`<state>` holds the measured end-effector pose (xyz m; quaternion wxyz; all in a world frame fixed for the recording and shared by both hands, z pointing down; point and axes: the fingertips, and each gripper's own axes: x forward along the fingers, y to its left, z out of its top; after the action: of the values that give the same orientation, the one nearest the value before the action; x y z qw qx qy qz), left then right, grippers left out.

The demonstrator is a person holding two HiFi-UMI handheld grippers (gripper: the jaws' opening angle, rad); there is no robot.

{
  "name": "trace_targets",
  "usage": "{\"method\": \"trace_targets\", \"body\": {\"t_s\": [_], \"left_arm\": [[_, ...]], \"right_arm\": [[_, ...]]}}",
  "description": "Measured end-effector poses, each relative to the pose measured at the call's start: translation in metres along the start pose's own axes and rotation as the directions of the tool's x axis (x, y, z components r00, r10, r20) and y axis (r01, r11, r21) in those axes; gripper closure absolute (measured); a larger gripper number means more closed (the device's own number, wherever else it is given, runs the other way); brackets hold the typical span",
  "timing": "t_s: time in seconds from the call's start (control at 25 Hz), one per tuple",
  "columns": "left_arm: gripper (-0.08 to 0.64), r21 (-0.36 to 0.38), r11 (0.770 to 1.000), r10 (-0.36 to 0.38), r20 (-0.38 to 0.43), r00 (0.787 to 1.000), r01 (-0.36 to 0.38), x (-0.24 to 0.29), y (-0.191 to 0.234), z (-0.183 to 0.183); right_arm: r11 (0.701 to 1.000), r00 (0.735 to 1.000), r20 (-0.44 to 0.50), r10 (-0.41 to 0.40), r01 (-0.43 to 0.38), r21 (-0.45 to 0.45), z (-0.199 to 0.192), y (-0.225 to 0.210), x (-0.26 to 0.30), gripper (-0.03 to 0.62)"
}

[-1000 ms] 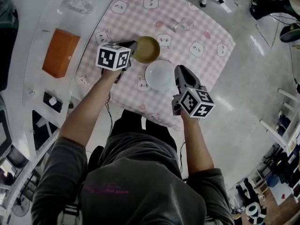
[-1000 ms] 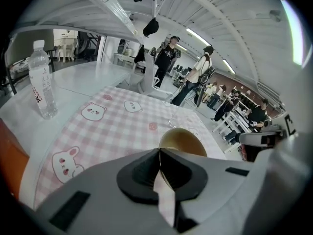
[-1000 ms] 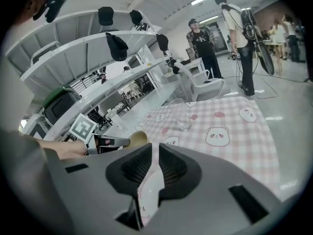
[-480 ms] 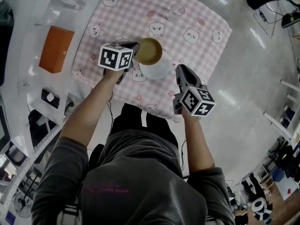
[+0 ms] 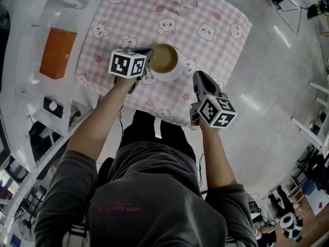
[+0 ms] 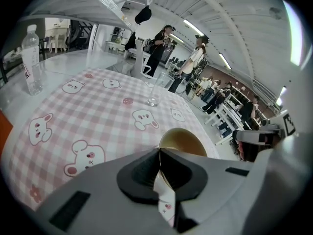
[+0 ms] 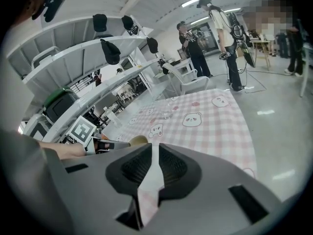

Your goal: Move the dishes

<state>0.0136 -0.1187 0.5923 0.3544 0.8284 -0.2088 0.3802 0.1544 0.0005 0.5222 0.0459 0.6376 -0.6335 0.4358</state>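
Beside shelving [image 7: 73,48], pink bear-print tablecloth [image 5: 205,14] beneath tan bowl [image 5: 163,58]; seemingly glossy floor [image 5: 267,86].

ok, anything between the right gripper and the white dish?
Nothing visible in the gap between right gripper and white dish, only tablecloth. But the tan bowl, gripped at its rim by the left gripper, covers most of the dish from above; only its rim nearest the right gripper shows.

Glossy bowl [image 5: 163,58], matt cloth tablecloth [image 5: 205,14]
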Motion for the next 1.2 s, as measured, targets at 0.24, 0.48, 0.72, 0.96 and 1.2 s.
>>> {"method": "trace_targets", "body": {"t_s": [0.24, 0.48, 0.72, 0.96, 1.2], "left_arm": [[0.549, -0.008, 1.000, -0.015, -0.015, 1.000, 0.015, 0.007, -0.005, -0.012], [0.549, -0.015, 0.999, -0.030, -0.029, 0.999, 0.029, 0.020, -0.008, -0.022], [0.549, -0.017, 1.000, -0.026, -0.044, 0.999, 0.025, 0.024, -0.009, -0.027], [0.549, -0.010, 1.000, -0.027, -0.048, 0.998, 0.026, 0.027, -0.007, -0.029], [0.549, -0.013, 1.000, -0.029, -0.051, 0.998, 0.029, 0.028, -0.009, -0.030]], "right_arm": [[1.000, 1.000, -0.006, -0.013, 0.013, 0.010, -0.012, -0.006, -0.008, 0.543], [1.000, 1.000, -0.015, -0.019, 0.019, 0.018, -0.022, -0.011, -0.010, 0.543], [1.000, 1.000, -0.016, -0.026, 0.026, 0.012, -0.025, -0.014, -0.014, 0.543], [0.999, 0.999, -0.020, -0.030, 0.031, 0.014, -0.029, -0.015, -0.015, 0.543], [1.000, 0.999, -0.026, -0.025, 0.025, 0.019, -0.031, -0.015, -0.013, 0.543]]}}
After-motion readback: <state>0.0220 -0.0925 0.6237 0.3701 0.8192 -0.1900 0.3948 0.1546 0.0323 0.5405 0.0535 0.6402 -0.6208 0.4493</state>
